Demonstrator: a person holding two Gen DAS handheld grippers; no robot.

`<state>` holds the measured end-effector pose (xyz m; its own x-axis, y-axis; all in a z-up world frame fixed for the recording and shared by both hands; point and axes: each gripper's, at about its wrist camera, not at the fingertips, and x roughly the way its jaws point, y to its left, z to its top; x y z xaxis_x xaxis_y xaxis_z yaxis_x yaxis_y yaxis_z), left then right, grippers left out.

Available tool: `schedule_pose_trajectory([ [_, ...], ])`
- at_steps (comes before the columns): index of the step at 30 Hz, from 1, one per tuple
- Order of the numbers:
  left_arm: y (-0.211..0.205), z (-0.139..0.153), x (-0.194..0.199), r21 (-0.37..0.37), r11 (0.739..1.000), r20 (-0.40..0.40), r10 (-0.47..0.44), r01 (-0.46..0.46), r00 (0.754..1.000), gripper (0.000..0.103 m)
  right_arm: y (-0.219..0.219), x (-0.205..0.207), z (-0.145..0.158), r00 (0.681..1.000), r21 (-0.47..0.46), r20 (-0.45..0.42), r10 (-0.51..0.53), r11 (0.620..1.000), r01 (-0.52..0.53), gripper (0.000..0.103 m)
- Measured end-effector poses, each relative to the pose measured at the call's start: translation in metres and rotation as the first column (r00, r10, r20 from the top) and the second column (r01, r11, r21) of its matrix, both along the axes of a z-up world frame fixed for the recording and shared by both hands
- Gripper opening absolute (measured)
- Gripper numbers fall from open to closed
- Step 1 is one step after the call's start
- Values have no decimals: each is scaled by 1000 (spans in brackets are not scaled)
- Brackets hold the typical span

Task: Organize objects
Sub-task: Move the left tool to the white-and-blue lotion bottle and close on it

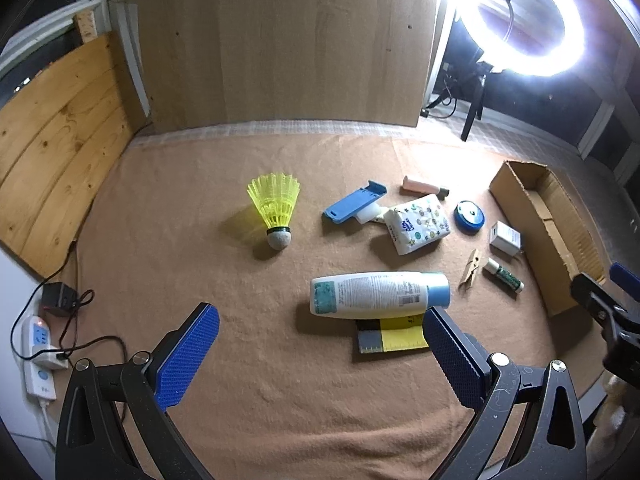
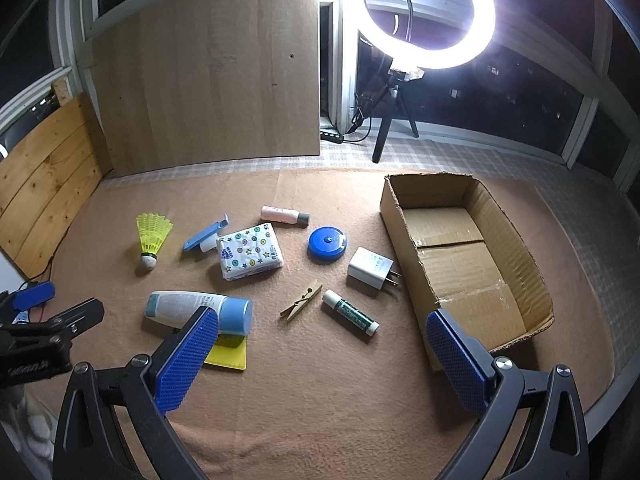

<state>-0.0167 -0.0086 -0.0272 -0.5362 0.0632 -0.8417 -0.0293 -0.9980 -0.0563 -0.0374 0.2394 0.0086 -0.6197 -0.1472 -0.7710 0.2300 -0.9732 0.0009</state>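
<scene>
Loose objects lie on a tan cloth: a yellow shuttlecock (image 1: 276, 210) (image 2: 152, 240), a white bottle with a blue cap (image 1: 378, 295) (image 2: 196, 309) on a yellow ruler (image 1: 394, 338) (image 2: 227, 354), a tissue pack (image 2: 249, 256), a blue lid (image 2: 327, 242), a white charger (image 2: 370, 268), a clothespin (image 2: 302, 303), a glue stick (image 2: 350, 316), a pink tube (image 2: 285, 216) and a blue holder (image 2: 206, 234). An empty cardboard box (image 2: 516, 256) stands at the right. My left gripper (image 1: 320, 354) is open and empty, near the bottle. My right gripper (image 2: 322, 354) is open and empty, in front of the clothespin.
A wooden board (image 2: 208, 76) stands at the back and a plank wall (image 1: 52, 136) at the left. A ring light on a tripod (image 2: 430, 16) stands behind the cloth. A power strip with cables (image 1: 38, 344) lies at the left edge.
</scene>
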Motion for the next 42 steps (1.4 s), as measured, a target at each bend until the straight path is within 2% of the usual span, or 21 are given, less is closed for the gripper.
schedule_pose_trajectory([
  [8, 8, -22, -40, 8, 999, 35, -47, 46, 998, 103, 10, -1, -6, 999, 1, 14, -31, 1000, 31, 103],
  [14, 19, -45, -74, 41, 995, 95, -93, 90, 991, 94, 21, -1, -10, 998, 7, 22, -58, 998, 58, 103],
  [18, 24, -58, -91, 56, 994, 137, -100, 93, 985, 82, 30, -2, -11, 997, 10, 27, -78, 997, 77, 103],
  [22, 27, -67, -100, 61, 992, 163, -116, 107, 980, 81, 36, -2, -13, 995, 14, 30, -91, 996, 90, 103],
  [24, 27, -73, -104, 72, 992, 186, -117, 106, 975, 76, 38, -3, -13, 995, 15, 32, -94, 996, 93, 103],
  [28, 28, -84, -109, 73, 990, 221, -130, 117, 966, 71, 39, -3, -13, 995, 19, 34, -90, 996, 89, 103],
  [32, 23, -95, -108, 115, 987, 263, -139, 112, 955, 64, 38, -3, -13, 996, 19, 36, -82, 997, 81, 103],
  [39, 20, -102, -86, 207, 973, 283, -163, 106, 945, 64, 33, -2, -16, 998, 16, 41, -55, 998, 54, 103],
  [42, 25, -103, -74, 212, 970, 287, -180, 120, 941, 63, 29, -2, -18, 998, 14, 50, -38, 999, 37, 103],
])
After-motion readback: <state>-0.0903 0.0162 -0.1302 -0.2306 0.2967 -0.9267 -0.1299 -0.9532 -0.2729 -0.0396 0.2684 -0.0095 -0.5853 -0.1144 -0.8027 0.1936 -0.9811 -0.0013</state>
